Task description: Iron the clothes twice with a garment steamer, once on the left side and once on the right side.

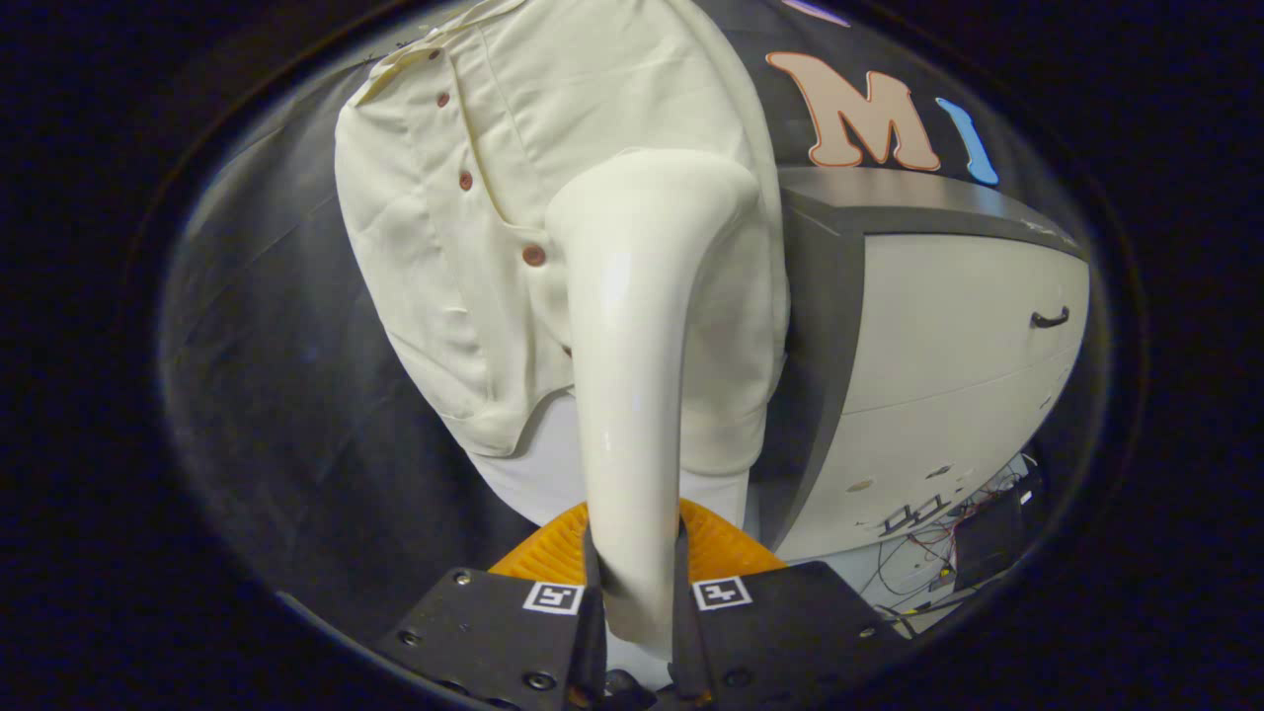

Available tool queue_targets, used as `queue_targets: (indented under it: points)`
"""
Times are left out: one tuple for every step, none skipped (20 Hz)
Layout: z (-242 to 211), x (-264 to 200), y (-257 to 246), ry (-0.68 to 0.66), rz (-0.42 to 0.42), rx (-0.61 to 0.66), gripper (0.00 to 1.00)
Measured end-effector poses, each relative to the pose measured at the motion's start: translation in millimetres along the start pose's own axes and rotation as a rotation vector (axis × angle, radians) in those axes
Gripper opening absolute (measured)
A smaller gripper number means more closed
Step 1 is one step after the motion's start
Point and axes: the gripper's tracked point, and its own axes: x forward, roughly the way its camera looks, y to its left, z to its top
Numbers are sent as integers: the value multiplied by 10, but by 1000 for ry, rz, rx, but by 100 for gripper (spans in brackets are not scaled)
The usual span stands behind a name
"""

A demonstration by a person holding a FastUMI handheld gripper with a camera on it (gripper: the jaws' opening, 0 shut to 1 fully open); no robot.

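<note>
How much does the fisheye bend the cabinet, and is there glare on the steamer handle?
Gripper view: the cabinet bows strongly, its top and drawer lines curved. A soft glare streak runs down the steamer handle, which the claw is shut on. The shirt is evenly lit and sharp enough to show its buttons.

The garment steamer (632, 395), pinched between both fingers of the claw (637, 592), looks like smooth, glossy plastic that catches a bright sheen down its handle. The shirt (444, 247) is matt woven cloth, lightly creased, with small shiny buttons (533, 255). The cabinet (948, 336) beside it has smooth, satin drawer fronts.
</note>
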Motion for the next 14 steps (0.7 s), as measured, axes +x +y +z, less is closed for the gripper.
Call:
queue_targets:
  points:
    - [-63, 19, -6, 14, -2, 4, 26]
    - [-124, 37, -14, 25, -5, 5, 27]
    - [-180, 62, -24, 35, -8, 5, 27]
    - [-246, 77, -30, 48, -11, 4, 27]
    - [-300, 89, -29, 60, -13, 7, 27]
    - [-327, 91, -19, 63, -9, 14, 26]
    - [-360, 82, -18, 72, -8, 20, 26]
    - [-397, 76, -19, 80, -11, 23, 26]
    - [-436, 61, -10, 88, -11, 26, 26]
    - [-485, 48, -3, 96, -12, 31, 26]
    - [-531, 27, 1, 104, -14, 33, 26]
    - [-555, 4, 4, 109, -18, 36, 26]
    - [-587, -23, 0, 112, -20, 39, 26]
    - [-629, -63, 14, 113, -25, 44, 27]
